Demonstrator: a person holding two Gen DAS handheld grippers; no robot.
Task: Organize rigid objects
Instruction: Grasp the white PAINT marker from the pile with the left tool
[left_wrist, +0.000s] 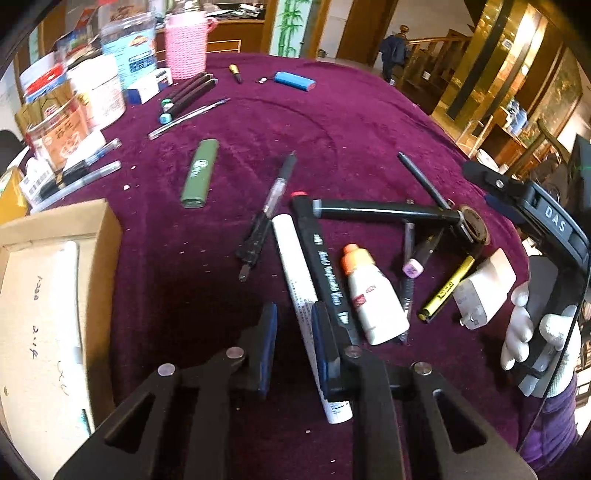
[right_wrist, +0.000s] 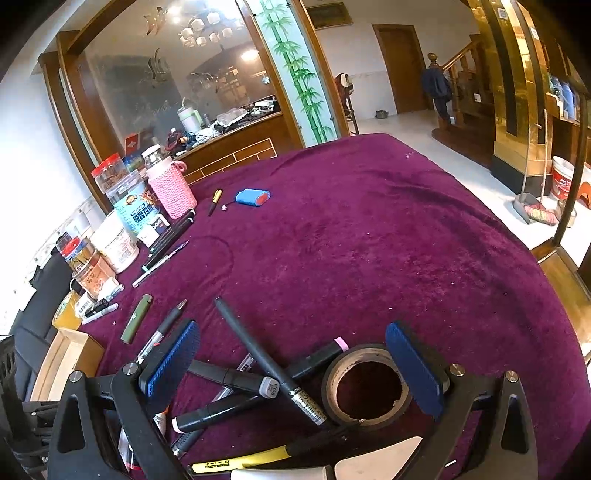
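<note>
Clutter of pens covered the purple velvet tablecloth (left_wrist: 369, 122). Left gripper (left_wrist: 293, 347) stood nearly closed with nothing between its blue pads, the white cylindrical tube (left_wrist: 295, 266) lying just under its right finger. Right gripper (right_wrist: 295, 365) hung wide open and empty above the dark tape roll (right_wrist: 365, 387) and black marker pens (right_wrist: 266, 354)

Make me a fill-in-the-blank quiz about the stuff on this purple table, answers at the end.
1. The small white bottle has an ___ cap.
2. The knitted sleeve on the bottle at the far side is ___.
3. The black roll between the right gripper's open jaws is ___.
4. The highlighter near the white bottle is ___.
Answers: orange, pink, tape, yellow.
</note>
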